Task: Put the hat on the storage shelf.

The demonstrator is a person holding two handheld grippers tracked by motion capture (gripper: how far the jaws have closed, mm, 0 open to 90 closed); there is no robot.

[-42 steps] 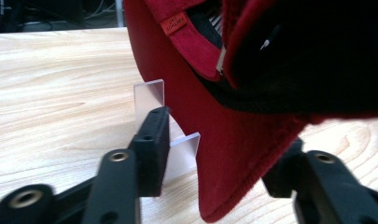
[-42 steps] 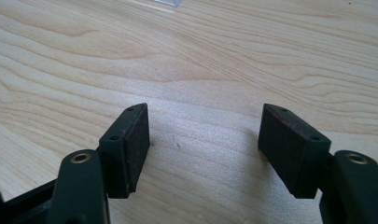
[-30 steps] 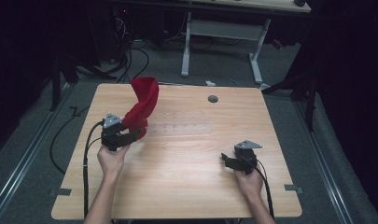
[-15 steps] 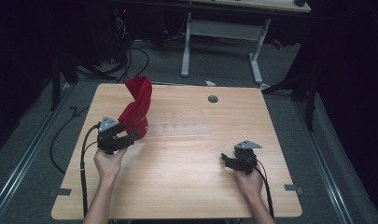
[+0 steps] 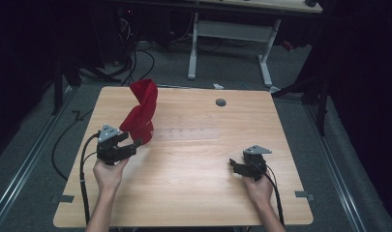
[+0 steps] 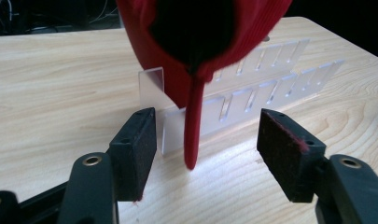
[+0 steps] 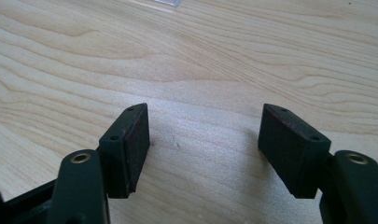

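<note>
While the left gripper (image 6: 205,154) stands open, the red cloth (image 6: 196,56) hangs free just ahead between its jaws, draped on a clear rack (image 6: 252,93); hanging looks done. The right gripper (image 7: 203,149) rests open, empty.

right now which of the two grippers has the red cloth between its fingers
The left gripper: the red cloth hangs its narrow tail down between the open fingers, touching neither. The right gripper, also open, has bare table between its fingers.
</note>
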